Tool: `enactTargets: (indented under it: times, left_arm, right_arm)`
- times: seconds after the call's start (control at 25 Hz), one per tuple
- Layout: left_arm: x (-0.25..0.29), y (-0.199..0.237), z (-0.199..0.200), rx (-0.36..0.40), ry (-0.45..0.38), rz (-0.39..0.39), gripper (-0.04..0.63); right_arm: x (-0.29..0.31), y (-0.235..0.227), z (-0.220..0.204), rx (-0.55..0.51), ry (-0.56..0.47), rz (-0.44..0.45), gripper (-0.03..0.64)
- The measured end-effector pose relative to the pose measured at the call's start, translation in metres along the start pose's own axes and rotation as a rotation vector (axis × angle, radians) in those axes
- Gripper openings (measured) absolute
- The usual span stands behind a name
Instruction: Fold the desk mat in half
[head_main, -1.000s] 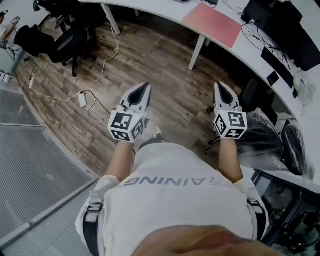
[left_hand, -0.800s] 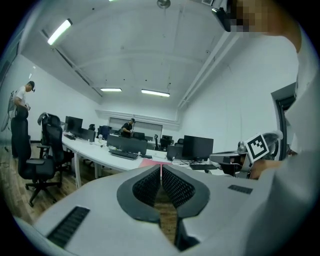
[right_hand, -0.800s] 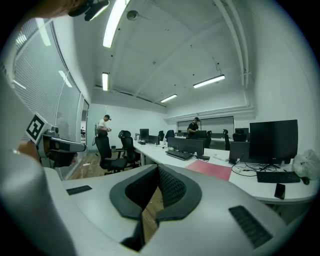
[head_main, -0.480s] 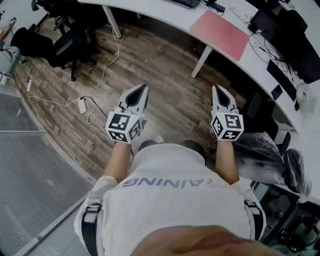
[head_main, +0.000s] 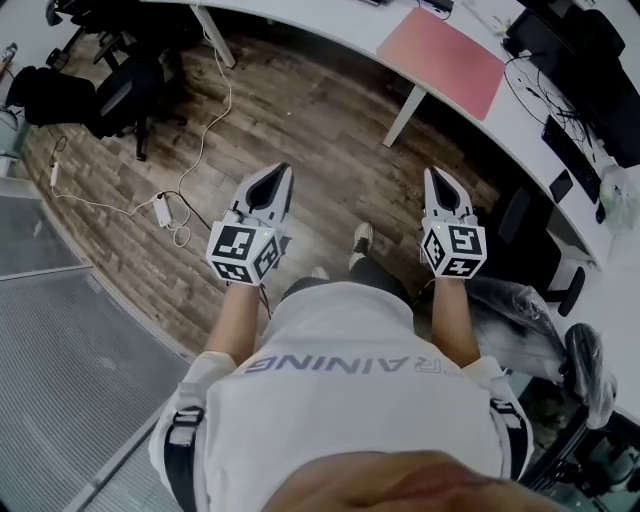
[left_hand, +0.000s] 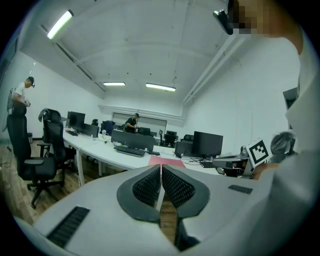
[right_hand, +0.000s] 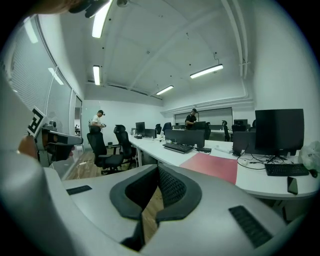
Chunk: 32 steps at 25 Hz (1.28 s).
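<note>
The pink desk mat (head_main: 445, 47) lies flat on the long white desk (head_main: 330, 25) at the head view's top right. Both grippers are held out in front of the person, over the wooden floor and well short of the desk. My left gripper (head_main: 278, 172) is shut with nothing between its pads. My right gripper (head_main: 437, 172) is also shut and empty. In the left gripper view the mat (left_hand: 167, 161) shows just above the closed tips of the left gripper (left_hand: 160, 167). In the right gripper view the mat (right_hand: 212, 166) lies to the right of the right gripper (right_hand: 157, 170).
Black office chairs (head_main: 110, 90) stand at the far left, and a white cable with a power strip (head_main: 165, 205) runs across the floor. A plastic-wrapped chair (head_main: 520, 310) sits to my right. Monitors (right_hand: 279, 131) and a keyboard (right_hand: 177, 147) stand on the desk. Two people (right_hand: 96, 120) are in the distance.
The person has walked toward the desk, carrying both grippers forward. The mat has drawn closer, and a foot now shows between the grippers. Both grippers stayed shut.
</note>
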<state>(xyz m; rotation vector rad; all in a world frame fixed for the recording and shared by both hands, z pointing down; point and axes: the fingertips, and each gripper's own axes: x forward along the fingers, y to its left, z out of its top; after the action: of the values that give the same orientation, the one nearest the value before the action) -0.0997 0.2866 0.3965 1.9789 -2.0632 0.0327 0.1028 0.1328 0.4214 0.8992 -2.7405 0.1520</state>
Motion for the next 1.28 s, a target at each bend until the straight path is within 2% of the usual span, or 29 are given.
enactTargets:
  times: [0.12,0.36,0.6,0.8,0.96,1.28]
  left_arm:
    - [0.021,0.007,0.007,-0.001,0.016,0.03,0.038]
    - [0.066,0.009,0.034,0.019,0.009,0.084,0.038]
    - [0.11,0.0,0.044,0.043,0.021,0.126,0.038]
    - [0.14,-0.011,0.048,0.028,0.008,0.155,0.038]
    - [0.171,-0.027,0.053,0.039,0.015,0.131,0.038]
    - [0.222,-0.046,0.059,0.062,0.027,0.055,0.038]
  right_arm:
    - [0.027,-0.016,0.001,0.032,0.012,0.021,0.023]
    - [0.074,-0.062,0.028,0.044,-0.041,0.052,0.023]
    - [0.111,-0.112,0.027,0.085,-0.04,0.077,0.023]
    - [0.132,-0.129,0.035,0.051,-0.051,0.144,0.023]
    - [0.134,-0.15,0.042,0.051,-0.069,0.148,0.023]
    - [0.137,-0.195,0.043,0.048,-0.067,0.093,0.023]
